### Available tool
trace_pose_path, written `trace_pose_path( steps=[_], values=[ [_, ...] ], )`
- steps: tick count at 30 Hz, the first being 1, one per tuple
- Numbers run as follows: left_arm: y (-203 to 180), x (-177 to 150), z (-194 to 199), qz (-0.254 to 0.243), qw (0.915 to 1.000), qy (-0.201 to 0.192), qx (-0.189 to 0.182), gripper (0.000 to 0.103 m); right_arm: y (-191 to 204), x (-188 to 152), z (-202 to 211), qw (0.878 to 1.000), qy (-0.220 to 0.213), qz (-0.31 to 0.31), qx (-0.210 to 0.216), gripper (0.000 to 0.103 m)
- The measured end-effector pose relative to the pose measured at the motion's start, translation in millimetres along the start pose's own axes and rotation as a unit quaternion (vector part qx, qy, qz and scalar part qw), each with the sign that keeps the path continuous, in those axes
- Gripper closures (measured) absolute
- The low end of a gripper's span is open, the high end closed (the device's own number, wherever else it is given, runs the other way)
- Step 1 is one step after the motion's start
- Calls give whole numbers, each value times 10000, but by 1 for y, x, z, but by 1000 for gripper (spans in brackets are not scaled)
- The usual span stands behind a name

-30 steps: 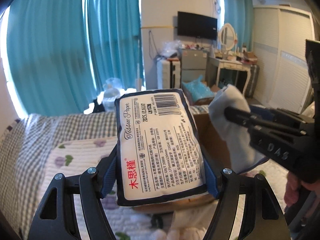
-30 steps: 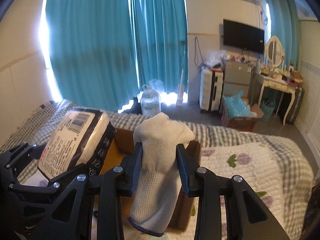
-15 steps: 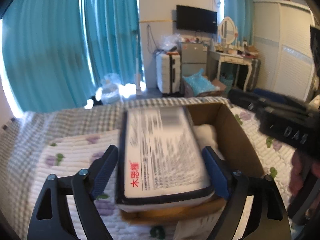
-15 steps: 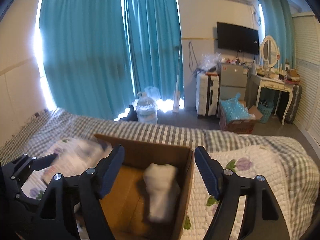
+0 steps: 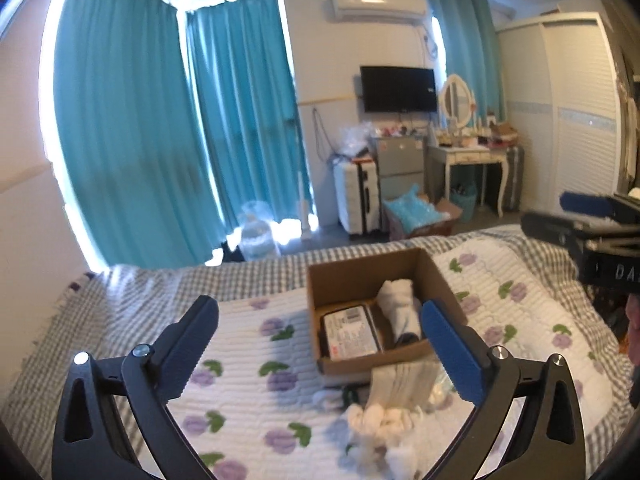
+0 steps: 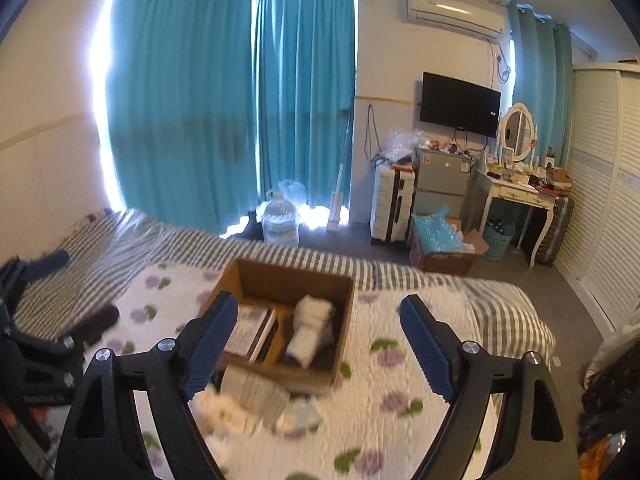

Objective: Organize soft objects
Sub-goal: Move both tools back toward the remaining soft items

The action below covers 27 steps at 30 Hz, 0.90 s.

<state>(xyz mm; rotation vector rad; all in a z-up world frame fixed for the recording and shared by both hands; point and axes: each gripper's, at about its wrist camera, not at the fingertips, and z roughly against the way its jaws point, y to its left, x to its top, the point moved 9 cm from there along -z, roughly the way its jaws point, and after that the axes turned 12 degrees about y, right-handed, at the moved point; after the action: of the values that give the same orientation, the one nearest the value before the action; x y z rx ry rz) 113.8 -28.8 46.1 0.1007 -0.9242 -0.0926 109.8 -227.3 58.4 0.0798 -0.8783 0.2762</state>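
An open cardboard box (image 5: 360,280) sits on the bed; it also shows in the right wrist view (image 6: 344,320). Inside lie a tissue pack (image 5: 350,332) on the left and a rolled white sock (image 5: 400,308) on the right, also seen in the right wrist view as the pack (image 6: 250,330) and sock (image 6: 312,328). My left gripper (image 5: 320,312) is open and empty above the bed. My right gripper (image 6: 316,312) is open and empty above the box. In front of the box lie a folded cloth stack (image 5: 404,384) and fluffy white items (image 5: 376,420).
The bed has a white quilt with purple flowers (image 5: 248,392) over a checked sheet. Beyond the bed stand teal curtains, a water jug (image 6: 280,220), a suitcase (image 6: 390,204), a dressing table (image 6: 516,196) and a wardrobe at the right.
Both grippers opened and let go: the tissue pack and the sock now lie in the box. Both grippers have pulled back and up from the box.
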Motion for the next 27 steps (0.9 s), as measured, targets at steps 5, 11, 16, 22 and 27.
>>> trace_pose_path(
  steps=[5, 11, 16, 22, 27],
  values=[
    [7, -44, 6, 137, 9997, 175, -39, 0, 27, -61, -7, 9989, 407, 56, 215, 19],
    [20, -109, -36, 690, 9956, 626, -131, 0, 64, -140, -69, 9934, 1068, 206, 359, 19],
    [19, -162, -73, 757, 9913, 1068, -128, 0, 91, -195, -124, 9816, 1760, 190, 720, 19],
    [20, -204, -109, 642, 9846, 1624, -115, 0, 111, -220, -163, 9714, 2221, 443, 706, 26],
    [27, -217, -120, 718, 9791, 1900, -96, 0, 121, -227, -179, 9649, 2401, 419, 978, 57]
  ],
)
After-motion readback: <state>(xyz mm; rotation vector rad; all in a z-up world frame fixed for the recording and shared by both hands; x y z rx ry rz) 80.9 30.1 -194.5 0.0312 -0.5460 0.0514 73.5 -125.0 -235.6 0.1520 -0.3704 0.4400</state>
